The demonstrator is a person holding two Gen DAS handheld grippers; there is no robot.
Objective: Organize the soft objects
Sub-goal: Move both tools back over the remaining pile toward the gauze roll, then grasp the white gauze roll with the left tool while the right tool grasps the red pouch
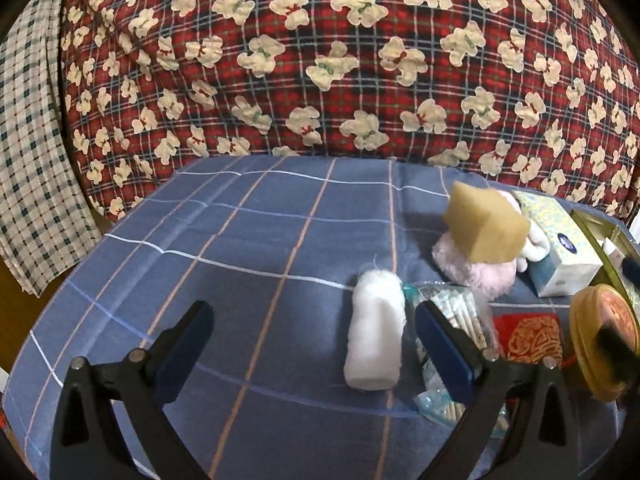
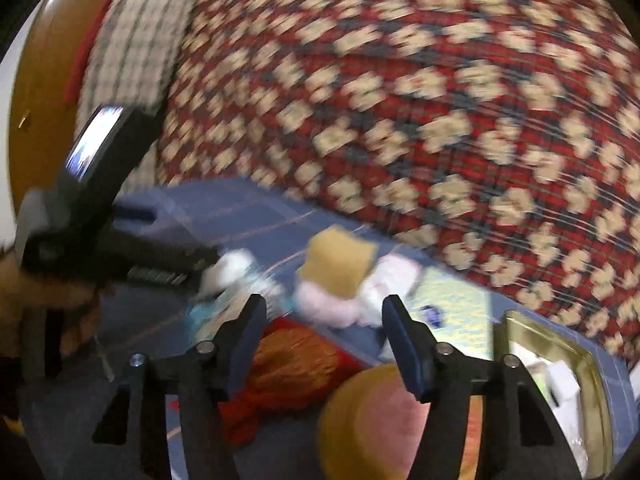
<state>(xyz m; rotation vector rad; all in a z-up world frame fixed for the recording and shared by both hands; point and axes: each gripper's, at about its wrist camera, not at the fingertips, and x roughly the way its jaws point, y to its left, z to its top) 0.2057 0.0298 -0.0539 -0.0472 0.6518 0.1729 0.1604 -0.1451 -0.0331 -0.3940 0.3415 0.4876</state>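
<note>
From my left wrist camera, my left gripper hangs wide apart with nothing between its jaws, low over a blue plaid sheet. A white cotton roll lies on the sheet between the two fingers, nearer the right-hand one and not touching either. Just beside the roll, partly behind that finger, is a clear bag of cotton swabs. Farther back a tan sponge leans tilted on top of a pink plush toy, and a tissue box sits just beside the plush. Near the right edge I see a red patterned pouch, a round gold tin lid and the rim of a gold tin. Behind the sheet rises a red plaid blanket printed with teddy bears, with a checked cloth at its left. From my right wrist camera the picture is smeared by motion blur. My right gripper is also spread wide and empty, above the red pouch and the round lid. Beyond its fingertips are the sponge on the pink plush, the tissue box to their right, and the open gold tin holding pale items I cannot make out. At left, my other gripper reaches in beside the white cotton roll; whether they touch I cannot tell from here.
</note>
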